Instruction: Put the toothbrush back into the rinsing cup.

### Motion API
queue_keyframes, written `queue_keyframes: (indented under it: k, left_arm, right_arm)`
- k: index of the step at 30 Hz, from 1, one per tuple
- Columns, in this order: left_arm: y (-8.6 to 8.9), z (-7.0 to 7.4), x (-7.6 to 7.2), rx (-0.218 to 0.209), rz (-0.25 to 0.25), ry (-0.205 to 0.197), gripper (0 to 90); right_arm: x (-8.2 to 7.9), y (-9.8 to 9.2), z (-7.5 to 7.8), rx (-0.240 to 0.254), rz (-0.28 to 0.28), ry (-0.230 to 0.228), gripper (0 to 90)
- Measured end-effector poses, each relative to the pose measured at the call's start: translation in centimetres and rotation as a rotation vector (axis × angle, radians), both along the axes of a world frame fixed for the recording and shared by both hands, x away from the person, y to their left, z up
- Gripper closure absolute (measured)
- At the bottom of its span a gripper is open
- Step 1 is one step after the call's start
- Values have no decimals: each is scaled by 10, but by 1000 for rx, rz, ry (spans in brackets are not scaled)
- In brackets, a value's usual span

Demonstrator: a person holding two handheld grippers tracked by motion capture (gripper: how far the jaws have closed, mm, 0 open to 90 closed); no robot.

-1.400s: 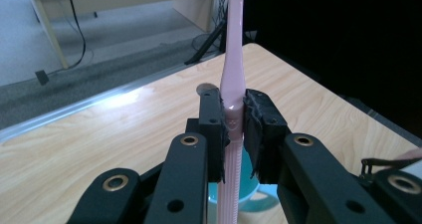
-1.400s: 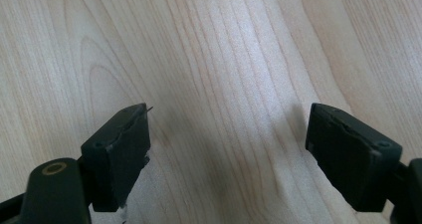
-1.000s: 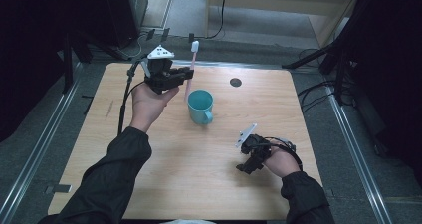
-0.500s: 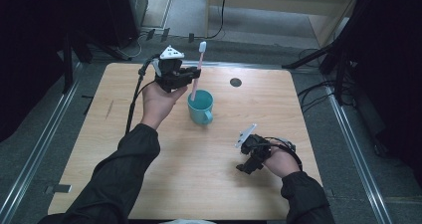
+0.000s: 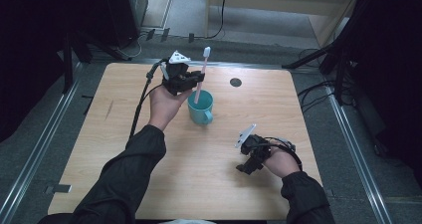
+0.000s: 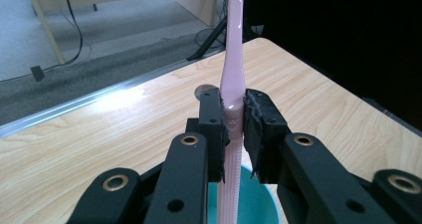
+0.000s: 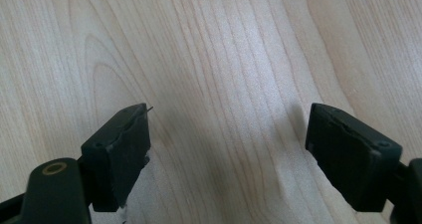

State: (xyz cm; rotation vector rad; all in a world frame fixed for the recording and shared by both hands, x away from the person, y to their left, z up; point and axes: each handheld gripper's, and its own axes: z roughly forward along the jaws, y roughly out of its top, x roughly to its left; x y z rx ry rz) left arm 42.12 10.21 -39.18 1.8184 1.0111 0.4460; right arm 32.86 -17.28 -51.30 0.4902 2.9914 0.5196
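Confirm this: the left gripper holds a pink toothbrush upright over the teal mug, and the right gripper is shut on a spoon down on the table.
Not quite. The left gripper does hold the pink toothbrush upright over the teal mug. But the right gripper is open and holds nothing, its jaws wide apart over the bare table, as the right gripper view shows.

Pink toothbrush (image 6: 232,84), teal mug (image 5: 200,107), pale woodgrain table (image 5: 278,109), black claws

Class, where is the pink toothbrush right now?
The pink toothbrush stands upright in the left gripper, its lower end dipping into the teal mug at mid-table in the high view.
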Motion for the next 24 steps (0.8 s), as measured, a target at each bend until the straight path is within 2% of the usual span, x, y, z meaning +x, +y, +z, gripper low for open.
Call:
queue_keyframes:
  k: [13,17,24]
  left_arm:
    - [0,-15,4,3,16,26,786]
    - [0,-24,6,7,17,56,786]
    - [0,-33,6,12,20,69,786]
  right_arm:
    - [0,1,-1,0,7,1,182]
    - [0,1,-1,-4,8,2,182]
    - [0,1,-1,-7,7,2,182]
